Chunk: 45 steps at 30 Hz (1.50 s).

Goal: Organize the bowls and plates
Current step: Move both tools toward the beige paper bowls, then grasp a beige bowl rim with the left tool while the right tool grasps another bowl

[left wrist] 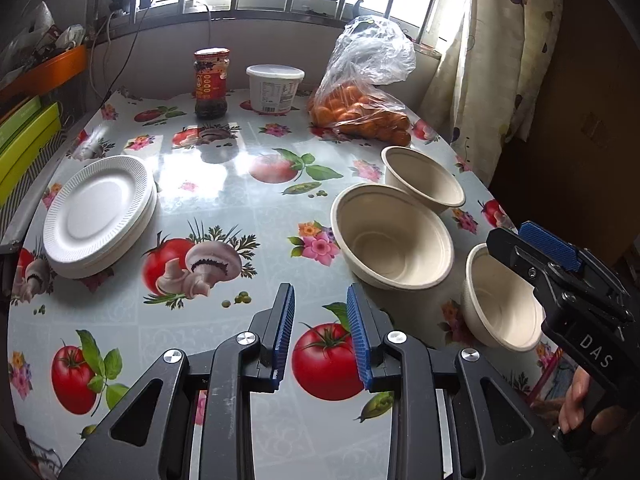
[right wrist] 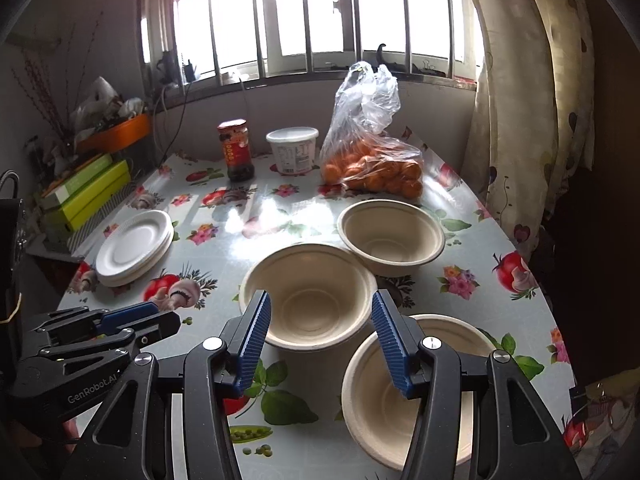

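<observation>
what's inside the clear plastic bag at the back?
The plastic bag holds a pile of small orange fruits. Those underneath, and anything else beneath them, are hidden.

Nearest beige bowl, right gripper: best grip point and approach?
Pinch the rim of the nearest bowl, one jaw inside the wall and one outside, coming from above. It stands upright and empty, too wide to span. Use the near or right side of the rim: the middle bowl crowds the far left. The right gripper is open.
</observation>
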Motion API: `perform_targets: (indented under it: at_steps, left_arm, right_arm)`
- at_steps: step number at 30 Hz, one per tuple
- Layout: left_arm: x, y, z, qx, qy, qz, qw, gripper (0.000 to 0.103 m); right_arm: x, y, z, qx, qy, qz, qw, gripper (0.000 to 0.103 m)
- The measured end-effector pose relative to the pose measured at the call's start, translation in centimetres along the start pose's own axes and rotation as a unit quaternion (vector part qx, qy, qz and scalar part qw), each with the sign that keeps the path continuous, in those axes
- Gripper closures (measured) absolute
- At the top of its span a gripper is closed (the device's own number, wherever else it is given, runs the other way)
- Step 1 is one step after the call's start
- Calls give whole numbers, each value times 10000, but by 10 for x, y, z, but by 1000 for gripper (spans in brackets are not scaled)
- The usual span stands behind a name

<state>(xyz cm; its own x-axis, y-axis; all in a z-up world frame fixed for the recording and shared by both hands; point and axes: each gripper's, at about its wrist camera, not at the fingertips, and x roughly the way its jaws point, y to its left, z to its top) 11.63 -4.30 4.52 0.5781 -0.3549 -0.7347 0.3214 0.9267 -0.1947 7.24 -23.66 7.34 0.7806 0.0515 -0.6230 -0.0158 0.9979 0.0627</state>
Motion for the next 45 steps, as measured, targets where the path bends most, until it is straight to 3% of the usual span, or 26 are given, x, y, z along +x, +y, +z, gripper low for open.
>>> perform_targets:
  at_steps: [18,32,45]
  left_arm:
    - [35,-80,-7,557,412,-912,9934,75]
    - [57,-108,-12,675,620,-1089,9898,75]
    - [65,-111,-14,623,631,-1024,9908,75]
  right_arm:
    - [-26,-111,-35,970,27,-779,9922,50]
    - [-14,-142,-62,1254,294,-441,9907,51]
    - [-4,-145,-72,1394,392,-38,9895,80]
